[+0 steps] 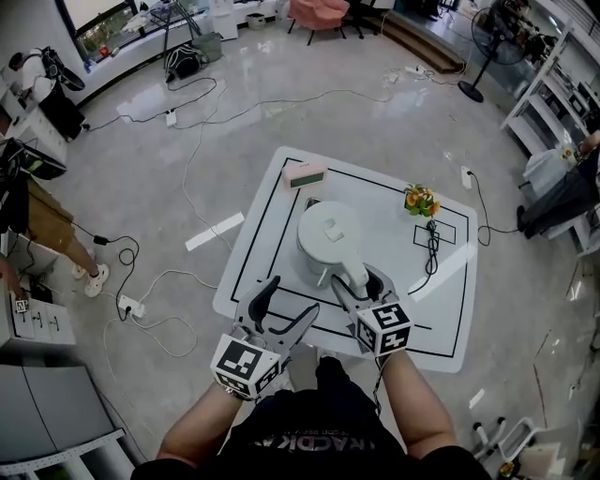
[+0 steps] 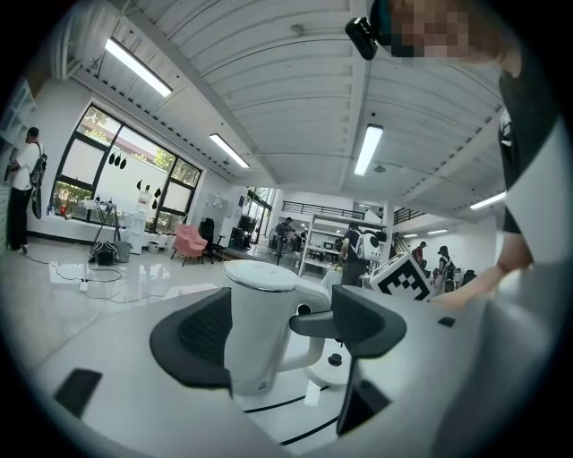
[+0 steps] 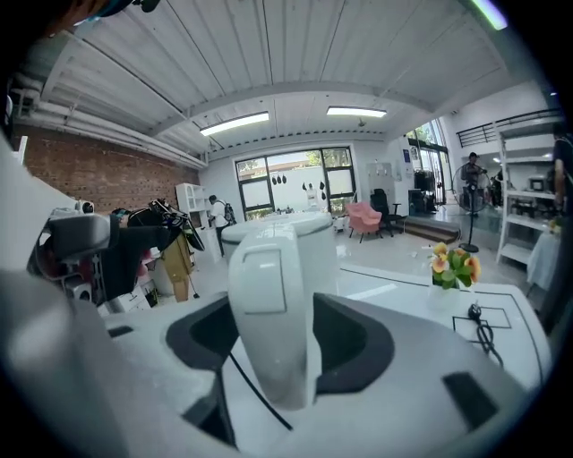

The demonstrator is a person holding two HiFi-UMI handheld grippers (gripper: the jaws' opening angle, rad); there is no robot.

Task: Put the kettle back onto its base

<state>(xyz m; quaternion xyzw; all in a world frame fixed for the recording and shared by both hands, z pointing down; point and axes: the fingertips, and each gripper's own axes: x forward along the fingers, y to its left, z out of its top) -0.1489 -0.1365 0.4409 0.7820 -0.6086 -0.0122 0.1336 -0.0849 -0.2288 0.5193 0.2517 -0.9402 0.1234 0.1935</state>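
Right tool [image 1: 363, 284] is pinching the kettle's handle [image 3: 269, 304], one dark pad pressed against each side of it, which looks like the natural hold for carrying the kettle [image 1: 328, 234]. In the left gripper view the white kettle appears to stand on the counter [image 1: 272, 234] near its middle, handle turned toward the person. A low white disc with a dark stud in its centre, which I take for the base [image 2: 333, 365], lies just beside it under the handle. So the kettle seems not yet seated, and the likely next move is a short lift and a level lowering onto that stud. Left tool [image 1: 292, 300] hovers near the counter's front edge with its jaws spread and nothing between them, the kettle only lining up beyond them; it is probably idle so as not to crowd the lift. Farther out on the white counter, marked with black lines, are a small box [image 1: 305, 173] at the far side, a bunch of flowers [image 1: 422, 200] and a coiled cable [image 1: 432, 246] inside a drawn rectangle, all well apart from the kettle. Around it spreads a glossy grey floor [image 1: 94, 169] with trailing cords [image 1: 202, 103], a pink armchair [image 1: 319, 11], a standing fan [image 1: 480, 52], shelving [image 1: 553, 66] and, on one side, a brick wall [image 3: 98, 170].
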